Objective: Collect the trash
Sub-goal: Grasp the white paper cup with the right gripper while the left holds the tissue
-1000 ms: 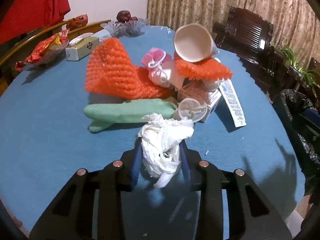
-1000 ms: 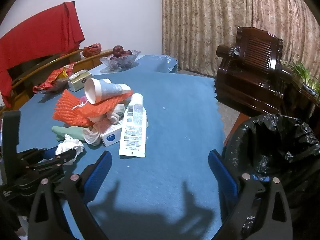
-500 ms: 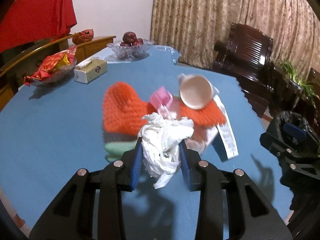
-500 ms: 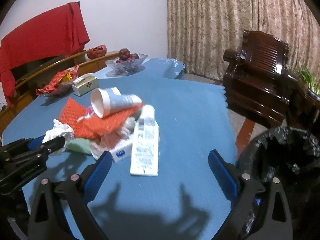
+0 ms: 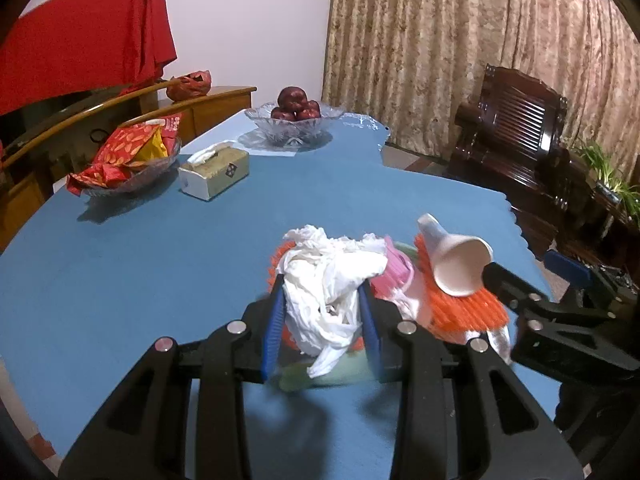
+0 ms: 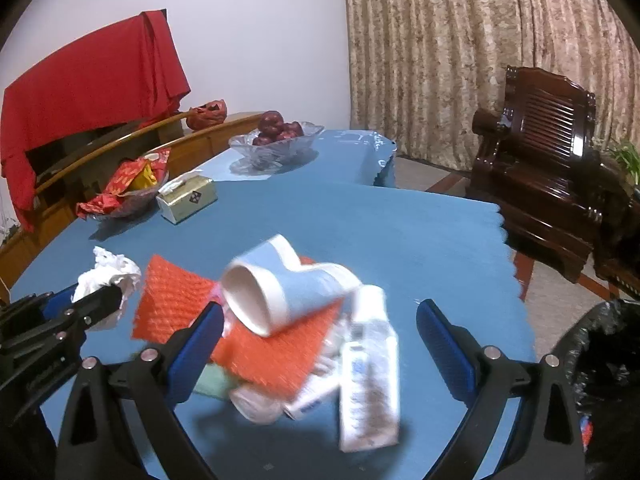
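Note:
My left gripper [image 5: 322, 308] is shut on a crumpled white tissue wad [image 5: 328, 280] and holds it above the trash pile. The wad also shows in the right wrist view [image 6: 106, 276]. The pile on the blue table holds a paper cup [image 6: 276, 292], orange foam netting [image 6: 264, 344], a white tube [image 6: 370, 376], a small white box [image 6: 312, 396], a pink piece [image 5: 396, 270] and a green piece [image 6: 212, 380]. My right gripper [image 6: 320, 344] is open, its jaws either side of the pile, with nothing between the pads.
A black trash bag [image 6: 604, 364] stands off the table's right edge. At the far side of the table [image 5: 120, 280] are a tissue box [image 5: 214, 172], a glass dish of red wrappers [image 5: 128, 160] and a fruit bowl [image 5: 296, 120]. A dark wooden armchair [image 6: 552, 168] stands at right.
My left gripper has lifted the tissue wad up and back from the table. My right gripper has moved left, from near the trash bag to over the pile.

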Action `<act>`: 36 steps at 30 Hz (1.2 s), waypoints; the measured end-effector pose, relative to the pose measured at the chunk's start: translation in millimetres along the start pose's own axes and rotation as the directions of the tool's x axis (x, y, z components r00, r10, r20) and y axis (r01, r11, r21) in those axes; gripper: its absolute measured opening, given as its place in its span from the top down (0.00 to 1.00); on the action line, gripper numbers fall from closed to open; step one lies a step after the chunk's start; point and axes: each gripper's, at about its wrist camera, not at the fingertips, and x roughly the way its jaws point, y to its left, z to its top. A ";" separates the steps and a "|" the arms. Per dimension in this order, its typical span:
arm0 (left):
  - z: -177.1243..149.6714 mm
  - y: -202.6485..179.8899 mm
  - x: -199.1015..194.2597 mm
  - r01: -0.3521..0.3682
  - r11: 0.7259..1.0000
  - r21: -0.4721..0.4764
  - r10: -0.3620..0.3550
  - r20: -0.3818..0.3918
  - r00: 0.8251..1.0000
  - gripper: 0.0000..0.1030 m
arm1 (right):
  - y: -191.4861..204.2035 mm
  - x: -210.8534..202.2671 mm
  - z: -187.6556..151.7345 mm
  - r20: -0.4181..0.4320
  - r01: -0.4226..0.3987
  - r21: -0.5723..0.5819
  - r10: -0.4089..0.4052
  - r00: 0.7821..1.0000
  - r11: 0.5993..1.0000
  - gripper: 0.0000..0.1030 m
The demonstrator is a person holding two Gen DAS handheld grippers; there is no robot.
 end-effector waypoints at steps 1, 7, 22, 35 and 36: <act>1.5 2.7 1.0 -0.002 1.000 -0.003 0.002 0.000 1.000 0.68 | 3.7 4.7 1.6 -0.005 0.000 0.006 0.000 1.000 1.000 0.08; 6.7 18.7 4.2 -0.016 1.000 -0.016 0.016 0.007 1.000 0.68 | 17.7 31.1 3.1 -0.048 0.051 0.027 -0.050 0.998 0.998 0.08; 5.9 23.7 1.6 -0.013 1.000 -0.017 0.013 0.017 1.000 0.67 | 15.8 43.8 1.3 -0.118 0.004 0.074 0.005 0.993 0.997 0.35; -11.4 -4.2 -14.4 0.009 1.000 0.006 -0.009 0.009 1.000 0.67 | -6.7 -21.8 2.4 -0.034 -0.135 0.055 0.137 0.990 0.989 0.46; -12.6 -8.4 -17.0 0.015 1.000 0.008 -0.015 0.010 1.000 0.67 | -8.7 -27.3 1.7 -0.027 -0.138 0.053 0.140 0.990 0.989 0.46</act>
